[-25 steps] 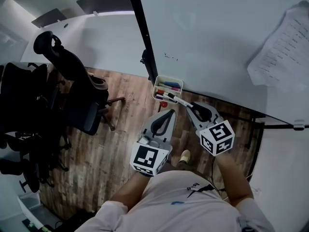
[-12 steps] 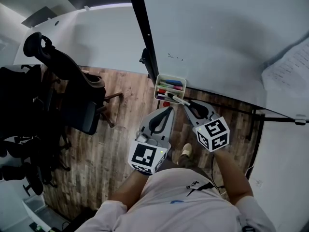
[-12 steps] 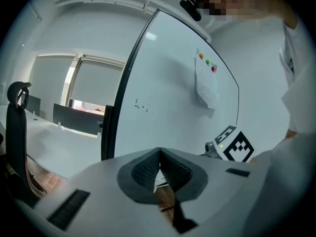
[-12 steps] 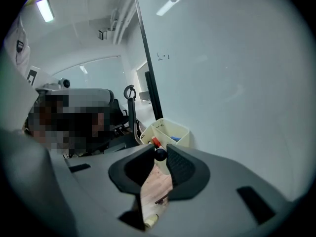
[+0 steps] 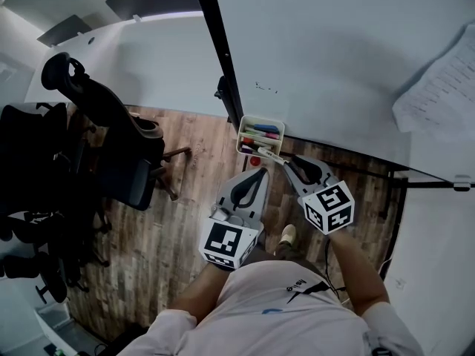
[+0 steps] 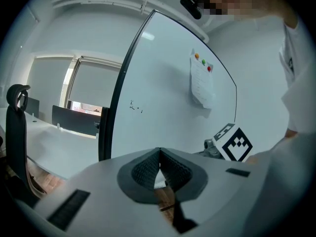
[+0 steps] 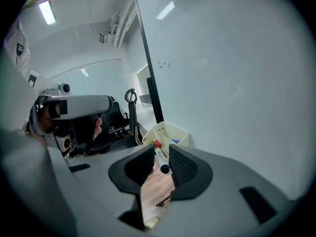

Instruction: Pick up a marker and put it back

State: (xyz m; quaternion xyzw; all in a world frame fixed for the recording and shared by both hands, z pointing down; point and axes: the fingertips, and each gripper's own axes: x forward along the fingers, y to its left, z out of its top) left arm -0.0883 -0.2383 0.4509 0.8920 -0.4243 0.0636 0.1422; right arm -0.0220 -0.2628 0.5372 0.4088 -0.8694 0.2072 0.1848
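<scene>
The right gripper (image 7: 162, 151) is clamped on a marker (image 7: 160, 159). The pads press its white barrel from both sides. The dark end sits near, between the jaws, and the red-capped end points away to the far side. That far end reaches the near rim of the tray (image 7: 174, 127), a cream box fixed at the lower left edge of the whiteboard (image 5: 334, 65), beside its black frame. In the head view the marker lies slantwise from the jaws up to the tray, where other markers lie, among them a blue one and a pink one.

The left gripper (image 6: 159, 151) is just left of the right one and a little nearer. Its jaws are together at the tips with nothing between them, and it points toward the board, short of the tray.

Both grippers are over a wood floor (image 5: 171, 228). A black chair (image 5: 111, 139) stands well to the left, and a sheet of paper (image 5: 441, 87) hangs on the board at far right.
</scene>
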